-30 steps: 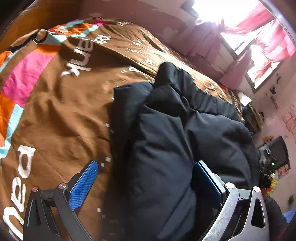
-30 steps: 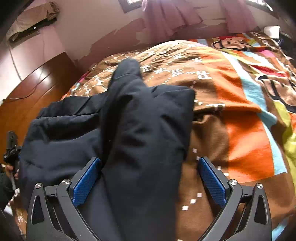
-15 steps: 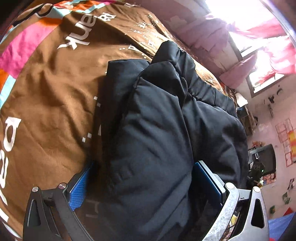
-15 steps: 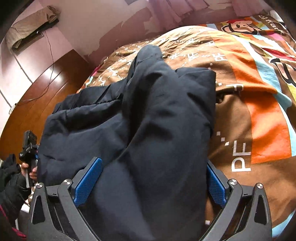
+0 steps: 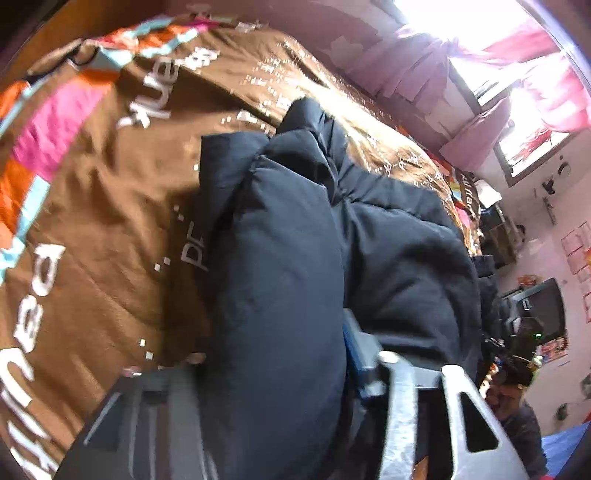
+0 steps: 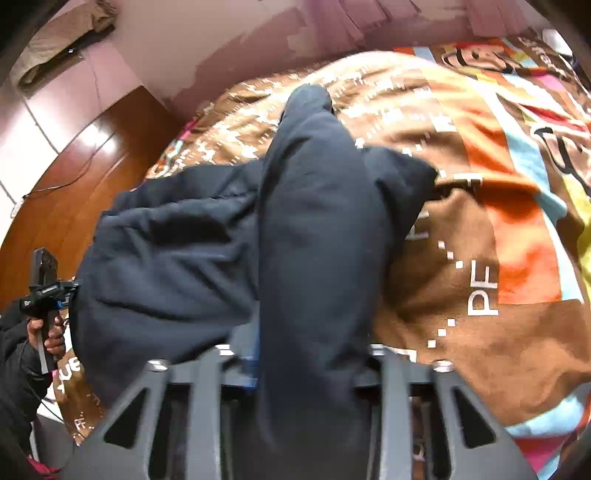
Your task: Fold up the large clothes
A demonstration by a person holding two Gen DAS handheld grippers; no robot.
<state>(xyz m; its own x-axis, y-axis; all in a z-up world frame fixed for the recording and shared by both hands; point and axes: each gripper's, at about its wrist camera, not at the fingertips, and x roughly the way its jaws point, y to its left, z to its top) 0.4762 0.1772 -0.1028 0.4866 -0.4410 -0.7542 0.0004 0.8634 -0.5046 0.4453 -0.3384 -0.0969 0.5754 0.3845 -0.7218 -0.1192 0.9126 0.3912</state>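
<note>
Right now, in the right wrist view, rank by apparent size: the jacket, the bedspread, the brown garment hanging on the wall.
1-2. Jacket and bedspread: similar; the jacket's nearness makes ranking unsure.
3. Brown garment: clearly smallest, but farthest away.

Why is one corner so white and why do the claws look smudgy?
Left wrist view: the window is blown out to white glare by daylight, and the left claw is smeared by motion blur. Right wrist view: no glare, but the right claw and blanket lettering are blurred too. Both views: the fisheye lens bends the bed into a dome.
</note>
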